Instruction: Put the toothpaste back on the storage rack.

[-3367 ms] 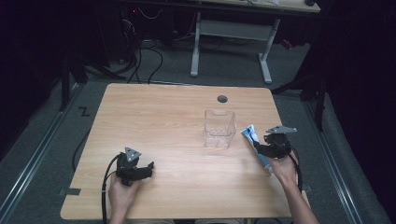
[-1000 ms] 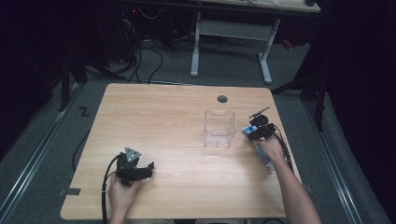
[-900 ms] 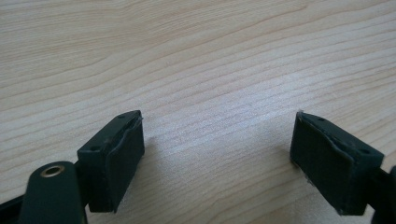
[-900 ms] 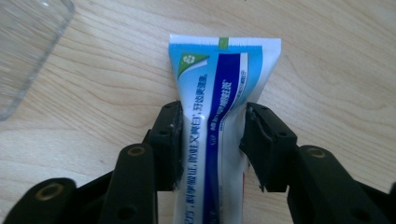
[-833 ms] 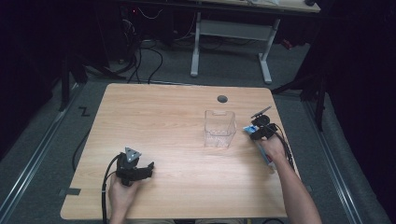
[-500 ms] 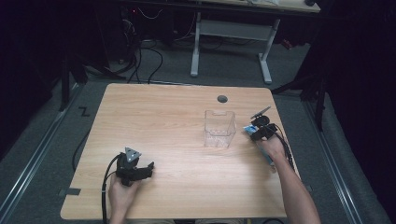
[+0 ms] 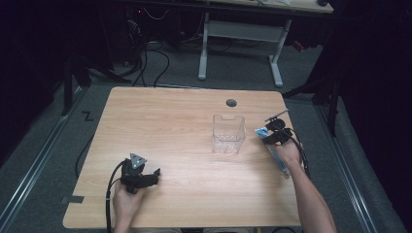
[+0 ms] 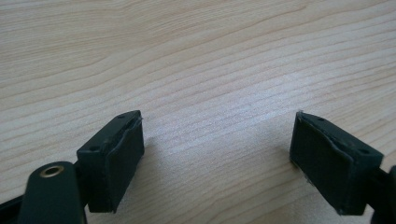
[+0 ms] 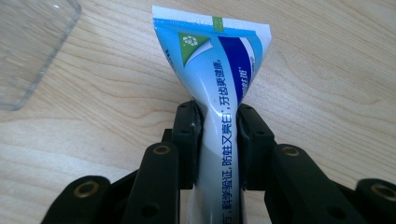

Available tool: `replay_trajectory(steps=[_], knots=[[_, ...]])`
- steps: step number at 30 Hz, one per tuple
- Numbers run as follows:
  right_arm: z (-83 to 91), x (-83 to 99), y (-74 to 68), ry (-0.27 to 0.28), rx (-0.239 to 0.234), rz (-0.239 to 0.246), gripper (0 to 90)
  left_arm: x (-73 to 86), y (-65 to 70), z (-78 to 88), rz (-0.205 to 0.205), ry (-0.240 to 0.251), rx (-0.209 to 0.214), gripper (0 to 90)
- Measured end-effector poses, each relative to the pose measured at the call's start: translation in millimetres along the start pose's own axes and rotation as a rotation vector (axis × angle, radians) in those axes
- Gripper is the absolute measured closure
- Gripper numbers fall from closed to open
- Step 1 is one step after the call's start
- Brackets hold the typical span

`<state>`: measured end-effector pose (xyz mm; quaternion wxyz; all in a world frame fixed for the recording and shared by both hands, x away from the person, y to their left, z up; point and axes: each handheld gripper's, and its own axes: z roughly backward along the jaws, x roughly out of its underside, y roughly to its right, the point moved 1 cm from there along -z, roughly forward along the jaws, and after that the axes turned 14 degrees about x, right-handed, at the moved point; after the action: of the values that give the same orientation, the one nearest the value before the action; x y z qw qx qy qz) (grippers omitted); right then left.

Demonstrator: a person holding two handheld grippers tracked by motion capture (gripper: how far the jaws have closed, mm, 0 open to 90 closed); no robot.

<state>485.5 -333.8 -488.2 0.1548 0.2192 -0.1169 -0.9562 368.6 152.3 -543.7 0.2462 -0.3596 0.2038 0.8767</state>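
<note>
A: High view? 
B: Right tongs [image 7: 273, 137] on the toothpaste tube [image 7: 277, 156], just right of the clear box [image 7: 228, 134] on the counter [image 7: 184, 121].

A: Gripper views? 
B: Left tongs [image 8: 217, 158] apart over bare wood; right tongs [image 9: 218, 135], just closing, clamp the tube [image 9: 219, 102].

The blue-and-white toothpaste tube [image 9: 219, 135] runs off the bottom edge, cap unseen; the clear plastic box [image 9: 28, 42] is cropped at the corner.

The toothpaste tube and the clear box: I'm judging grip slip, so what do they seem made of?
Toothpaste tube: apparently soft glossy plastic laminate; it pinches in between the right gripper pads, with a flat crimped end.
Clear box: probably rigid transparent plastic; the table's wood grain shows through.
</note>
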Motion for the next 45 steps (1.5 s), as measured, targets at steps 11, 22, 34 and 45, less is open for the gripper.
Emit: replay_trajectory(steps=[11,22,34,45], knots=[[21.2,4.1,7.7,0.07,-0.051,-0.011,73.4,0.0,0.0,0.0,0.0,0.0,0.0,18.0],[42.5,11.1,14.9,0.138,-0.084,-0.027,74.4,0.0,0.0,0.0,0.0,0.0,0.0,18.0],[58.5,14.9,19.5,0.198,-0.12,-0.042,75.0,0.0,0.0,0.0,0.0,0.0,0.0,17.9],[72.6,18.8,21.0,0.255,-0.145,-0.05,74.9,0.0,0.0,-0.1,0.001,0.002,0.0,18.0]])
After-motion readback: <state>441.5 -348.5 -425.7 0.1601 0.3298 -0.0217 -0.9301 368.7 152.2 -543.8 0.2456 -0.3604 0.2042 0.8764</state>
